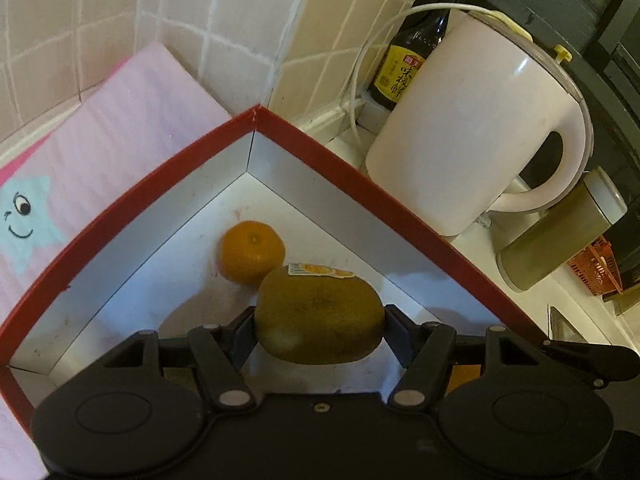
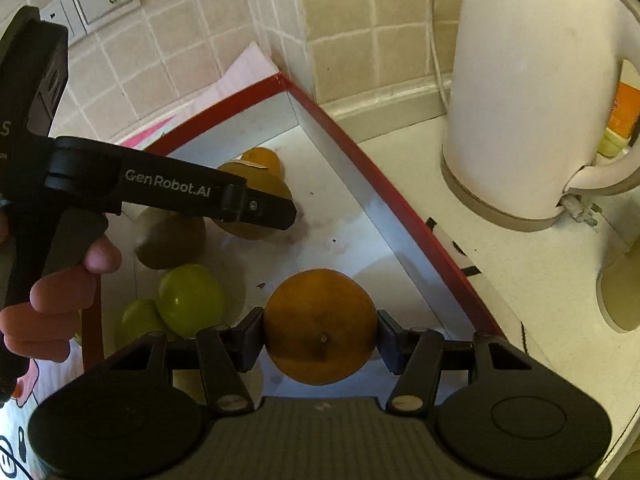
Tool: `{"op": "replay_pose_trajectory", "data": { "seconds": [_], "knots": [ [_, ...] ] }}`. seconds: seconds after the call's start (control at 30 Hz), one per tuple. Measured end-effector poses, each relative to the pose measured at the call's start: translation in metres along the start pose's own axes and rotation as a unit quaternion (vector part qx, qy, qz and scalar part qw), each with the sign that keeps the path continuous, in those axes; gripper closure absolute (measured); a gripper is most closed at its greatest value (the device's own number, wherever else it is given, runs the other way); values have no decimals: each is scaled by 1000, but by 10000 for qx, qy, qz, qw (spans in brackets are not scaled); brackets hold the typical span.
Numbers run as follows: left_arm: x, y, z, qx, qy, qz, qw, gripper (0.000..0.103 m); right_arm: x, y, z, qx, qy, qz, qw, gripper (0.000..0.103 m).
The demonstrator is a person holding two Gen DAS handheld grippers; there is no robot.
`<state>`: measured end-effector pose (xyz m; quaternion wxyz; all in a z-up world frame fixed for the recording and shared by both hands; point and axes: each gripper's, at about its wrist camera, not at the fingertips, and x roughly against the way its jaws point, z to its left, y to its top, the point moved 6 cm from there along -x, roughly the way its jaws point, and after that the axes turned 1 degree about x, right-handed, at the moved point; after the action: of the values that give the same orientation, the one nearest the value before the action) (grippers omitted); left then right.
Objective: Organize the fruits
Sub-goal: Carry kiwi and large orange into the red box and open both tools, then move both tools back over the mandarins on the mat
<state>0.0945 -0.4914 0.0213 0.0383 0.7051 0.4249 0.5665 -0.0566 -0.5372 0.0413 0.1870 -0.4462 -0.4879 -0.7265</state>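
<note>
A red-rimmed box [image 1: 360,168] with a white inside holds the fruit. My left gripper [image 1: 320,330] is shut on a brown kiwi [image 1: 320,316] with a sticker, held inside the box near its far corner. A small orange [image 1: 251,250] lies just beyond it. My right gripper [image 2: 320,334] is shut on an orange [image 2: 320,326], held over the box [image 2: 400,200] near its right wall. In the right wrist view the left gripper [image 2: 276,210] holds its kiwi [image 2: 256,184] to the upper left. Another kiwi [image 2: 172,242] and two green fruits [image 2: 190,298] lie at the left.
A white electric kettle [image 1: 472,128] stands on the counter right of the box, with its cord and a dark sauce bottle [image 1: 416,48] behind. A grey-green cup [image 1: 560,236] and an orange basket [image 1: 596,264] lie further right. A pink mat [image 1: 100,128] leans left. Tiled wall behind.
</note>
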Motion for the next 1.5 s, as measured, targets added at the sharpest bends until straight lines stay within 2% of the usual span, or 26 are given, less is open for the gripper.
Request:
{"op": "replay_pose_trajectory", "data": {
  "seconds": [0.3,0.47,0.53,0.6,0.77,0.9,1.03,1.2,1.3,1.37,1.5],
  "knots": [
    [-2,-1,-6,-213,141,29,9997,23,-8,-1,4,-1,-38,154,9999,43],
    [6,-1,-4,-60,108,-1,9999,24,-7,0,1,-114,-42,187,9998,42],
    [20,2,-2,23,-35,-153,9999,24,-4,-2,-1,-176,-86,186,9996,41],
    [34,6,-1,115,-110,-302,9994,24,6,-1,-4,-233,-49,34,9997,35],
    [80,8,5,182,23,-718,9973,24,37,5,-7,-290,-53,-332,9990,31],
    [123,-5,10,313,107,-1099,9934,23,56,5,-10,-410,30,-552,9976,26],
    [171,-30,24,535,342,-1497,9867,23,69,6,-6,-641,332,-671,9951,22],
    [227,-61,49,841,778,-1909,9749,23,79,13,17,-484,390,-784,9950,21],
    [267,-82,71,1109,1107,-2167,9636,22,88,17,36,-428,343,-1024,9932,15],
    [289,-94,87,1371,1184,-2306,9561,22,94,19,48,-494,379,-1197,9909,6],
    [324,-122,111,1734,1415,-2516,9416,22,99,22,84,-212,664,-1209,9902,6]
  ]
}}
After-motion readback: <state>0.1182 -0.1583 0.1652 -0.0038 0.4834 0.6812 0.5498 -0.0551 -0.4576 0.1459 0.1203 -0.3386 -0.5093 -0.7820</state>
